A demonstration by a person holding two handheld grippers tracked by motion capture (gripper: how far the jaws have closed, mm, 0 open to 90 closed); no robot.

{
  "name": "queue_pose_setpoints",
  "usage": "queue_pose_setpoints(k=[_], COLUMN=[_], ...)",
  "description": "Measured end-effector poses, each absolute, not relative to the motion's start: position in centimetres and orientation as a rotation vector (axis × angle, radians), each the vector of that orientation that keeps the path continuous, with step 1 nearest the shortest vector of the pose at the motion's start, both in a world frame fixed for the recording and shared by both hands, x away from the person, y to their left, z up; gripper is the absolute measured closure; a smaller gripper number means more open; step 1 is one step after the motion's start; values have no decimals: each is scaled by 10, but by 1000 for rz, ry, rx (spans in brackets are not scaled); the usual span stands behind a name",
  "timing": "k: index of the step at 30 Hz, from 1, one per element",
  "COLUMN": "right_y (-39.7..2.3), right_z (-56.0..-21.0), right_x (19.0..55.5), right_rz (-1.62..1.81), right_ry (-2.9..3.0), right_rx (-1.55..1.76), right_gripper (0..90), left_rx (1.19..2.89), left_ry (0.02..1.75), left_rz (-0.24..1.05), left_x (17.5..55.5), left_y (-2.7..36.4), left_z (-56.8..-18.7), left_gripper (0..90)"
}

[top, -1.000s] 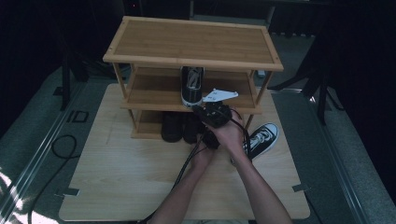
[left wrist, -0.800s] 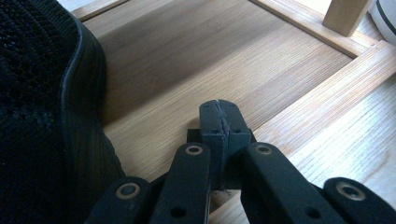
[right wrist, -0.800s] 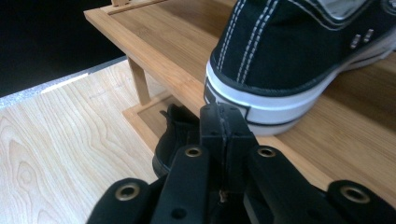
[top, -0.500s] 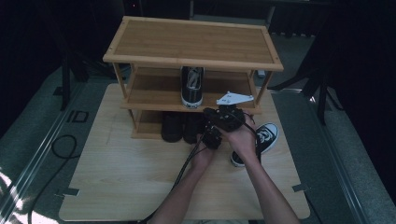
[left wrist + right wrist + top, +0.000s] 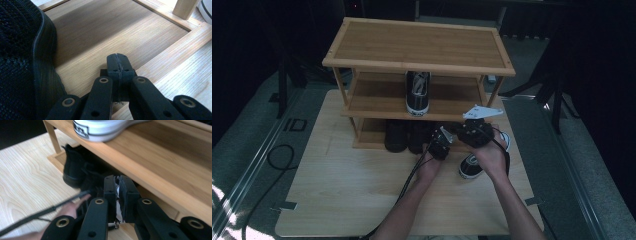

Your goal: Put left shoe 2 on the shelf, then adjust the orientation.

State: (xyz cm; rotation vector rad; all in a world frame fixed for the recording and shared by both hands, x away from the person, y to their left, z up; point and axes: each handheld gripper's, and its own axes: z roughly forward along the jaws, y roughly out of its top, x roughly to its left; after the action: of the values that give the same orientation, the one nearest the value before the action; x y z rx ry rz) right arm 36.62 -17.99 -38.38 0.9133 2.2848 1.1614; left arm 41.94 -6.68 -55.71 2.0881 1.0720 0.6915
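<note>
A black-and-white sneaker (image 5: 418,93) stands toe-out on the middle shelf of a wooden shoe rack (image 5: 422,66); its white sole (image 5: 100,128) tops the right gripper view. Its mate (image 5: 470,166) lies on the table at the rack's right foot, partly under the person's right hand. Two black shoes (image 5: 406,136) sit on the bottom shelf, one of them (image 5: 22,57) just left of my left gripper (image 5: 117,58). That gripper (image 5: 439,142) is shut on nothing at the bottom shelf's front edge. My right gripper (image 5: 118,182) (image 5: 473,131) is shut and empty, level with the middle shelf's front rail.
The rack stands at the back of a light wooden table (image 5: 342,190). A rack leg (image 5: 186,7) and a white shoe toe (image 5: 207,10) sit ahead of the left gripper. The left hand (image 5: 71,208) and its cable (image 5: 37,216) lie below the right gripper.
My right gripper has moved right and slightly back from the middle-shelf sneaker, over the sneaker on the table. The left gripper has barely moved.
</note>
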Motion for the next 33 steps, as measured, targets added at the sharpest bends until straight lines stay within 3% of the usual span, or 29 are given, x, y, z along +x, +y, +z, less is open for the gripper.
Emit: queue_pose_setpoints(k=[16,33], right_y=[-229,-243], right_z=[-434,-487], right_x=[350,354], right_rz=[918,789], right_ry=[2310,2384], right_rx=[1096,1253], right_gripper=[848,900], left_rx=[2083,2088], left_ry=[1071,1069], left_rz=[675,687], left_x=[420,420], left_y=[-69,-68], left_z=[-559,-558], left_gripper=[900,900])
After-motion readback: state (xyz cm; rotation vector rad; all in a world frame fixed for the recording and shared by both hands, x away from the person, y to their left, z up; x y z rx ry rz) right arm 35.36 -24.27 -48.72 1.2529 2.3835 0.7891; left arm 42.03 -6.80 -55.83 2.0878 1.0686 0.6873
